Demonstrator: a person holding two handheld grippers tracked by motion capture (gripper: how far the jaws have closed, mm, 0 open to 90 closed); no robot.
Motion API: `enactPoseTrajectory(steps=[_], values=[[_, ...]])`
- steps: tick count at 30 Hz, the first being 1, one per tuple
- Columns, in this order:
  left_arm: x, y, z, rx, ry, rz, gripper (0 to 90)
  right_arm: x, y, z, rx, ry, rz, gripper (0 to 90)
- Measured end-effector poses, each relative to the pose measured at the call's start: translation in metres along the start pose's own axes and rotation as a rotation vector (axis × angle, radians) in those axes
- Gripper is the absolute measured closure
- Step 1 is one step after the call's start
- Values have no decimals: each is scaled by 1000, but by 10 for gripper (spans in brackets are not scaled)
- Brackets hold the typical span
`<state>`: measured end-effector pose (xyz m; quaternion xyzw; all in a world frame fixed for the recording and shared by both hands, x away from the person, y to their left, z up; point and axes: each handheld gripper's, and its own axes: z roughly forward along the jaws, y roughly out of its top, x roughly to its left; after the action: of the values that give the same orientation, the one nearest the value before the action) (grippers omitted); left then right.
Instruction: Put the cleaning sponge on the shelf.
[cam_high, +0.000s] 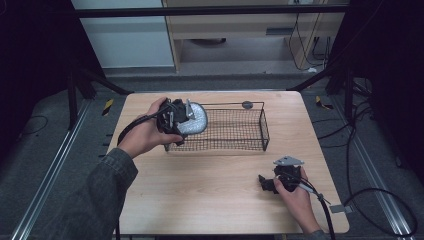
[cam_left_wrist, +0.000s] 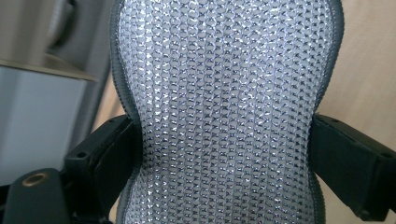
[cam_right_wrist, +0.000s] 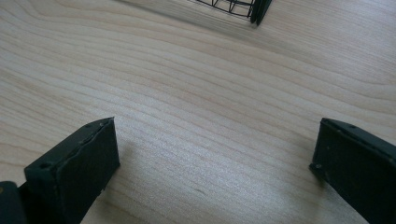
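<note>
Gripping a silvery mesh pouch (cam_high: 194, 120) w/ left gripper (cam_high: 175, 121), held above the left end of the black wire basket (cam_high: 240, 131). Seen in high view at the basket's left rim, partly over the mesh floor; can't tell whether touching the rim. Left gripper view: pouch (cam_left_wrist: 224, 112) standing lengthwise between the two black jaws, pinched at its waist, jaws pressing in on both sides so the fabric narrows there. Glittery woven face w/ a grey zip edge running down both sides. Left hand (cam_high: 145, 134) wrapped round the gripper body, dark sleeve (cam_high: 95, 200) coming in from bottom left, cable looping back toward the wrist.

Resting low at the near right part of the wooden surface (cam_high: 210, 190): right gripper (cam_high: 265, 184), well apart from the basket, pointing left. Grey three-cornered plate on top, right hand (cam_high: 296, 196) behind it. Right gripper view: jaws wide apart, nothing between them but bare wood grain (cam_right_wrist: 210, 121); a corner of the basket (cam_right_wrist: 238, 7) showing at the top edge.

Basket sitting mid-surface, toward the far side, long side across.
</note>
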<state>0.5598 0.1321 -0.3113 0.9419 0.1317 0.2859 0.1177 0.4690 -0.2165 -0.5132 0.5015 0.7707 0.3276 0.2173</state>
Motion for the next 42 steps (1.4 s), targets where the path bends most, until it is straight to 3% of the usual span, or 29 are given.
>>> enactPoseTrajectory(steps=[8,13,17,24,32,42], values=[[4,9,3,13,21,4,107,0,0,0,0,0,0,6],[11,14,9,-22,37,4,110,0,0,0,-1,0,-2,6],[16,23,20,-21,32,15,110,0,0,0,-2,2,-2,6],[18,31,25,-24,47,26,114,0,0,1,-2,5,-6,6],[19,29,28,-45,51,39,117,0,1,1,-1,8,-8,5],[23,23,44,-23,39,61,117,0,1,1,1,9,-7,6]])
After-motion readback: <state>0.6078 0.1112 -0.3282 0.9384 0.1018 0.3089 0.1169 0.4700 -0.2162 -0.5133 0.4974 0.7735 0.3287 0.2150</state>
